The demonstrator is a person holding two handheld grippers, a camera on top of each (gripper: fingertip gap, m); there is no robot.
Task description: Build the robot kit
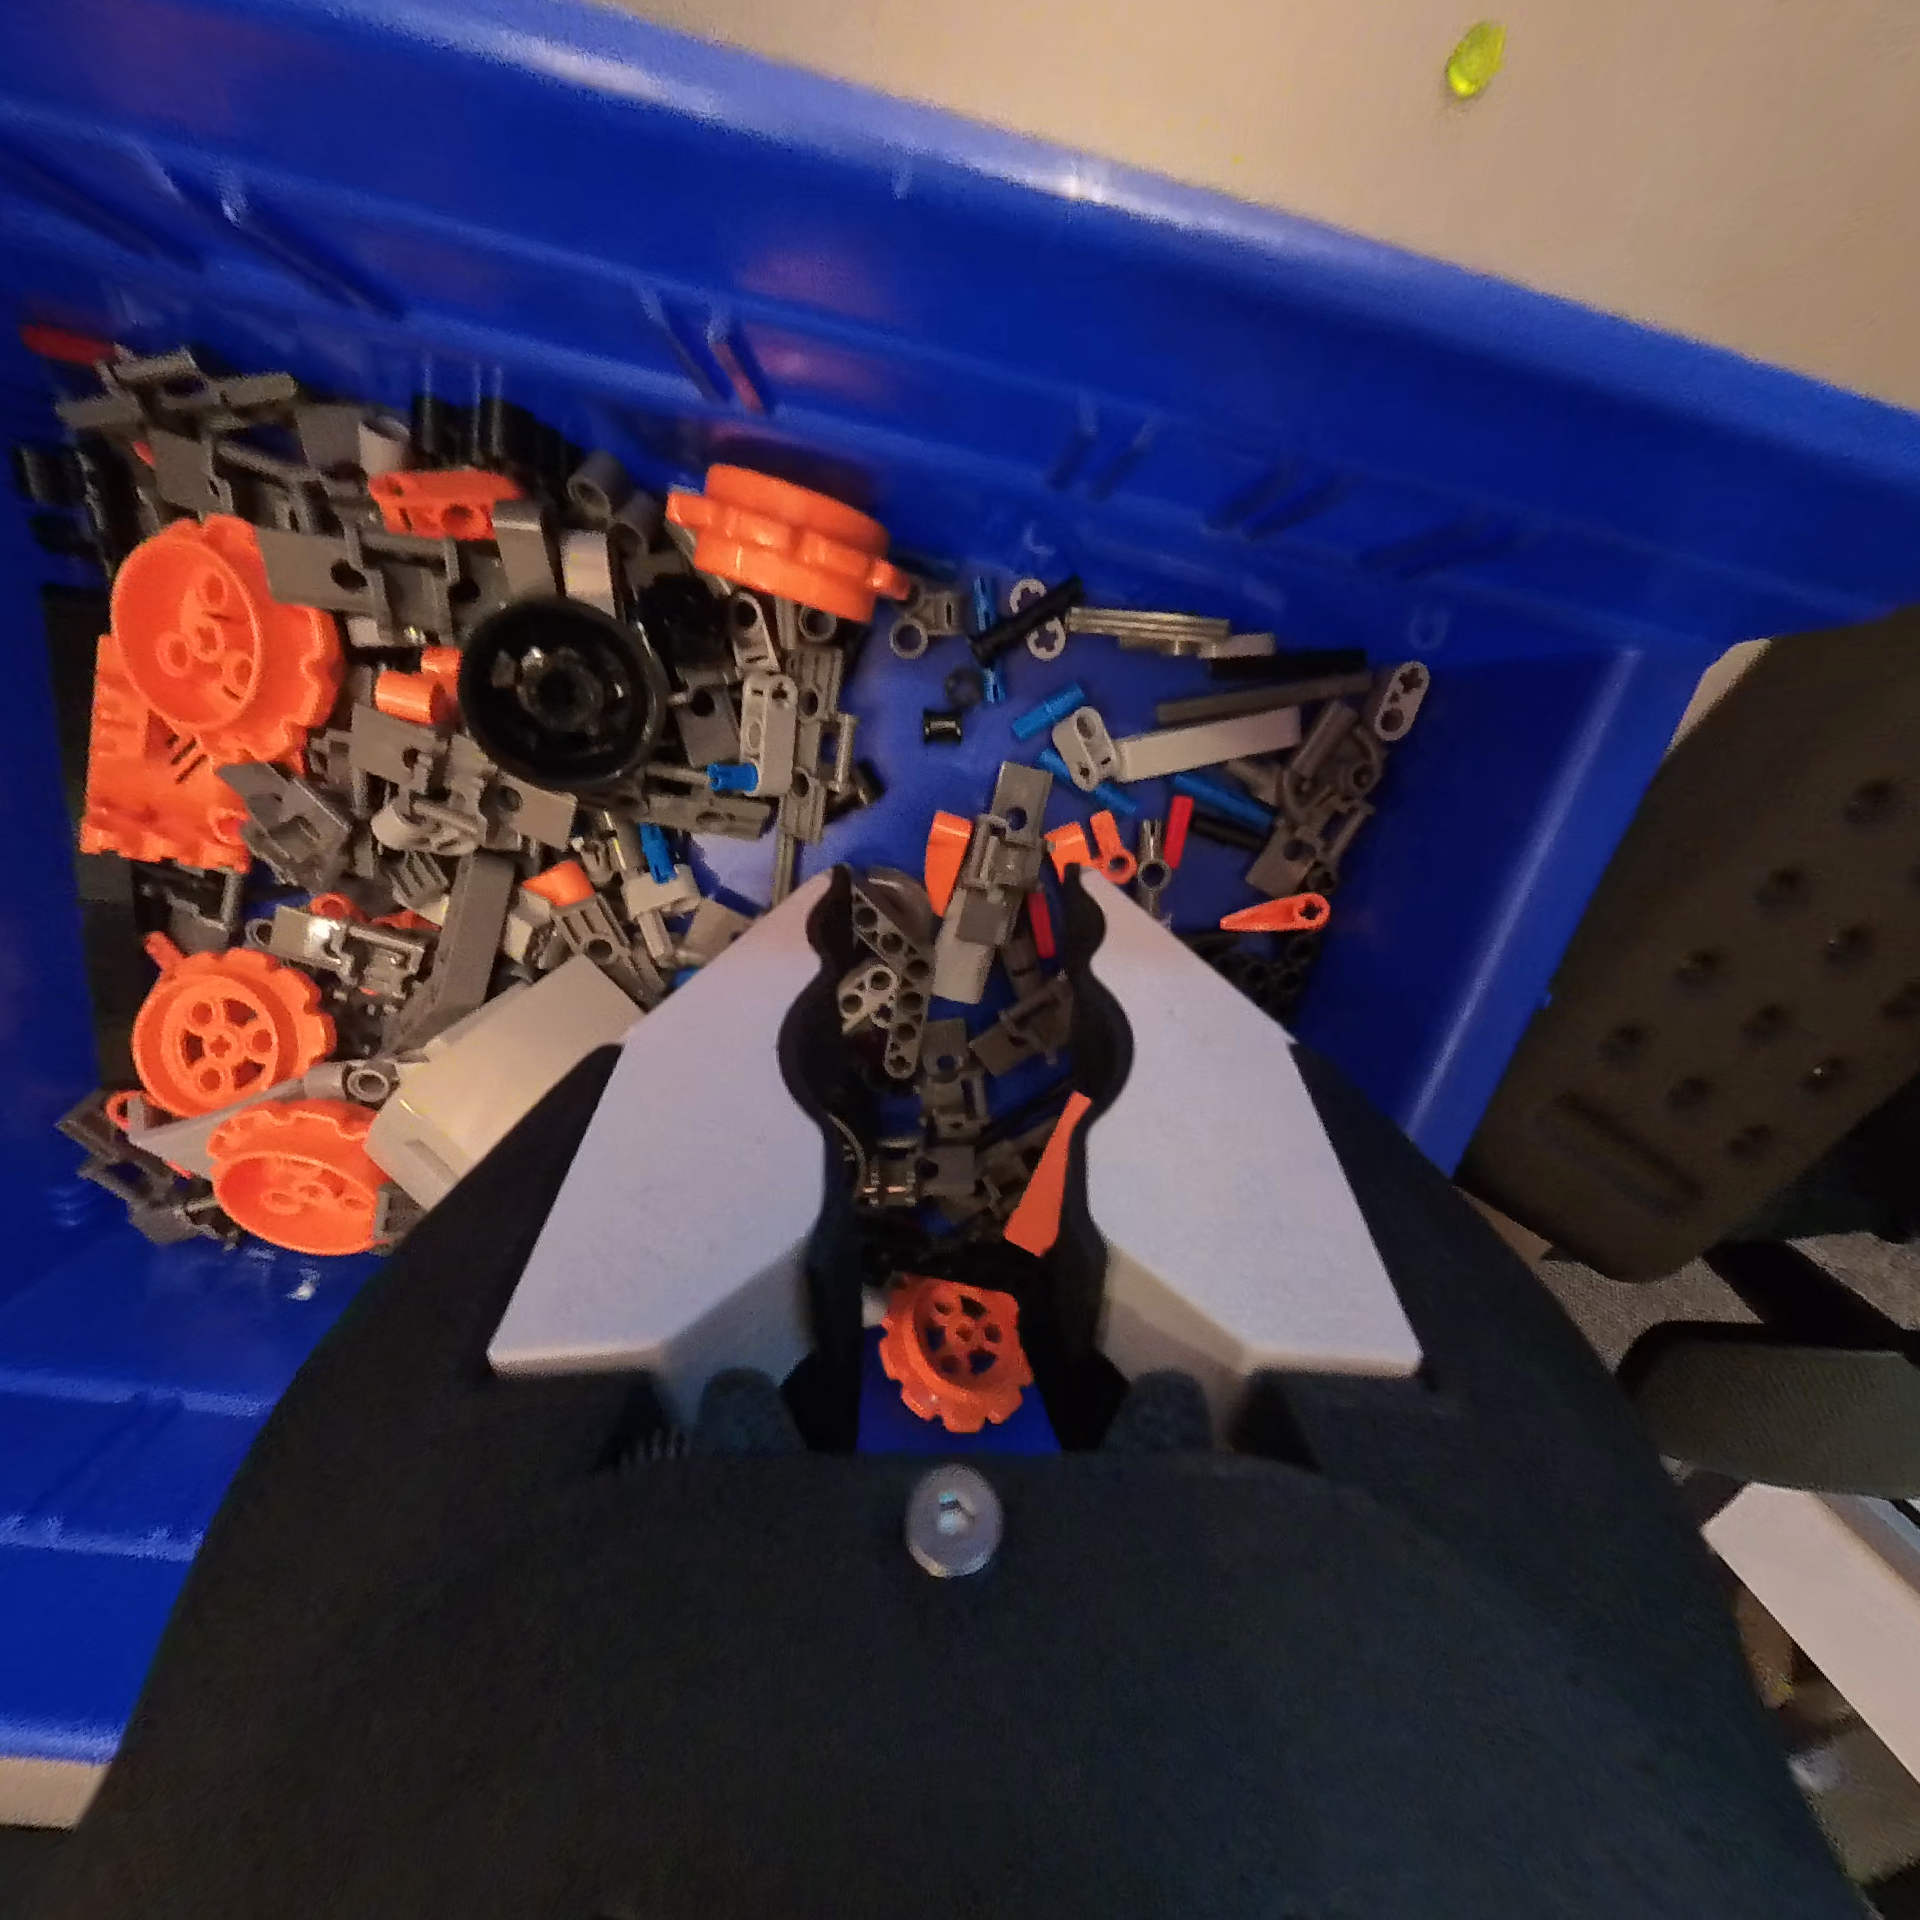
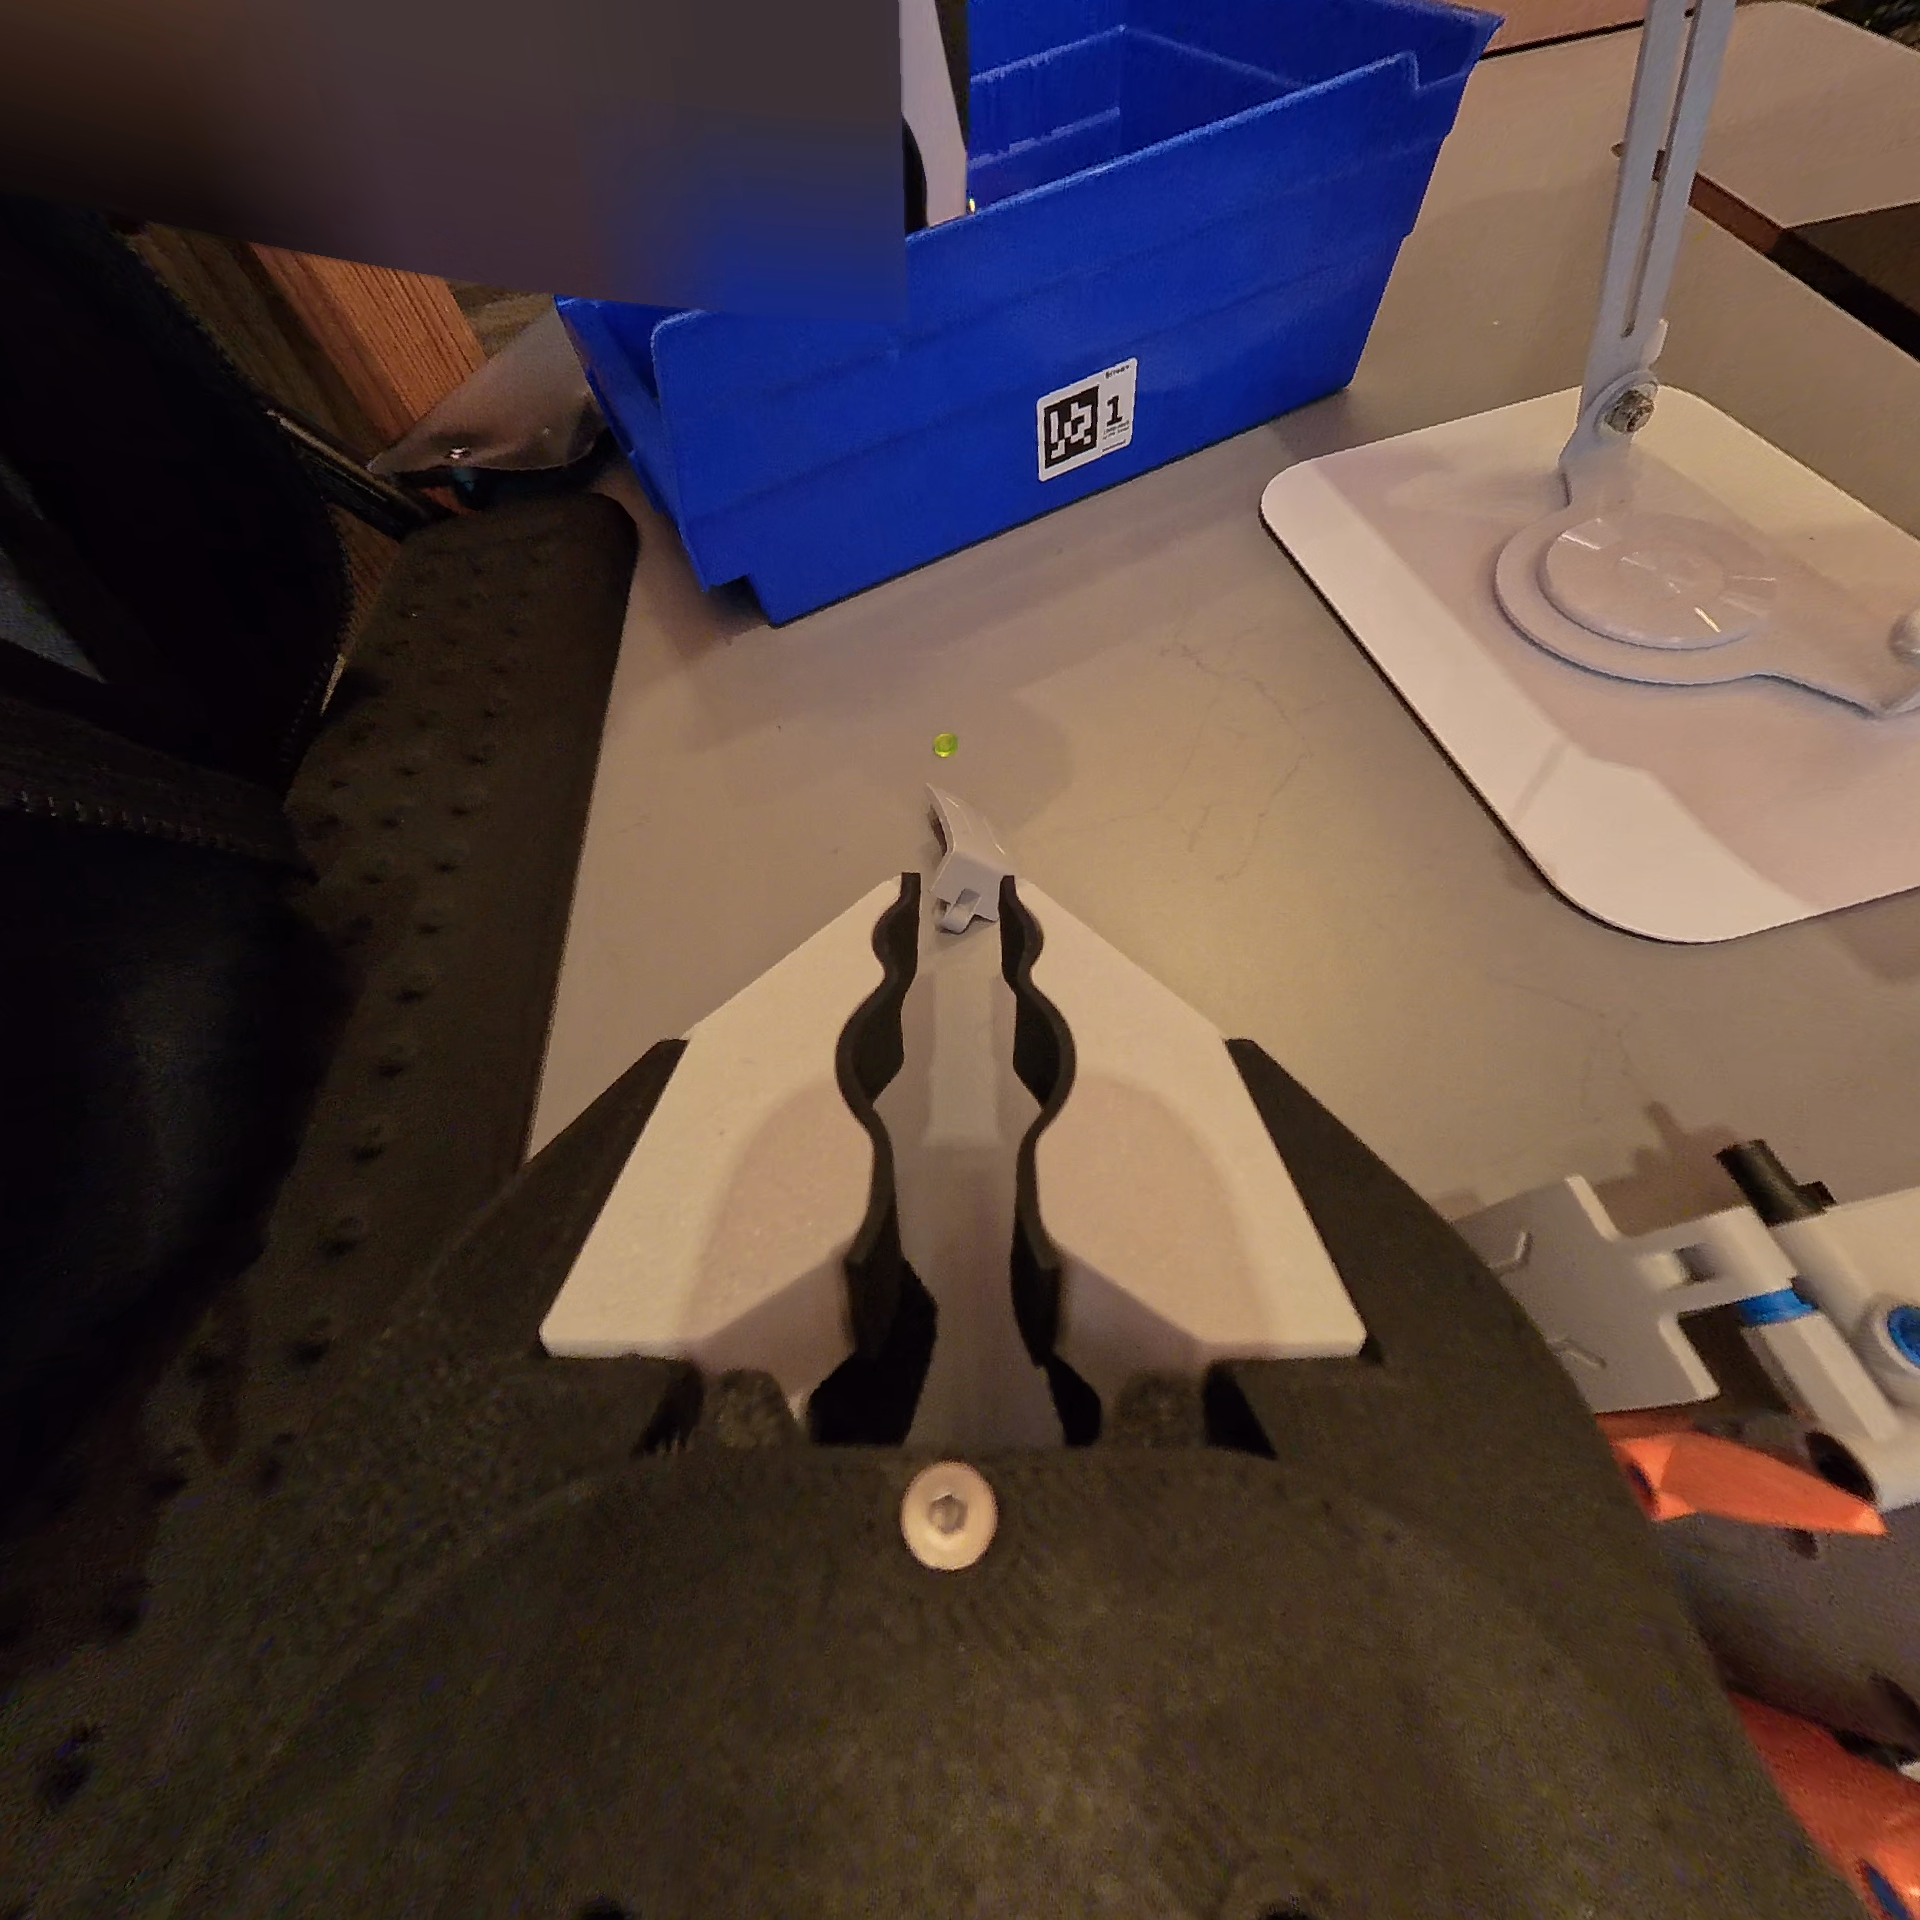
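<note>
The left tool hangs inside a blue bin, its jaws set wide with nothing held between them. Loose building parts show through the gap: grey beams with holes, a grey block and an orange fin. An orange gear lies on the bin floor near the base of the fingers. To the left sits a heap of parts, grey and black with several orange wheels and one black wheel. On the far right of the bin floor lie scattered pins, axles and small connectors, well apart from the heap. Beyond the far wall of the bin a small green stud rests on the surface.

The right tool is low over the surface, jaws narrow but not closed. A small grey piece lies on the surface at the fingertips, partly between them; whether the fingers touch it cannot be told. Just beyond it is the green stud. Farther off stands the blue bin with a square marker sticker on its near wall. At right is a white stand base with an upright arm. At near right lies a built model of grey, blue and orange parts.
</note>
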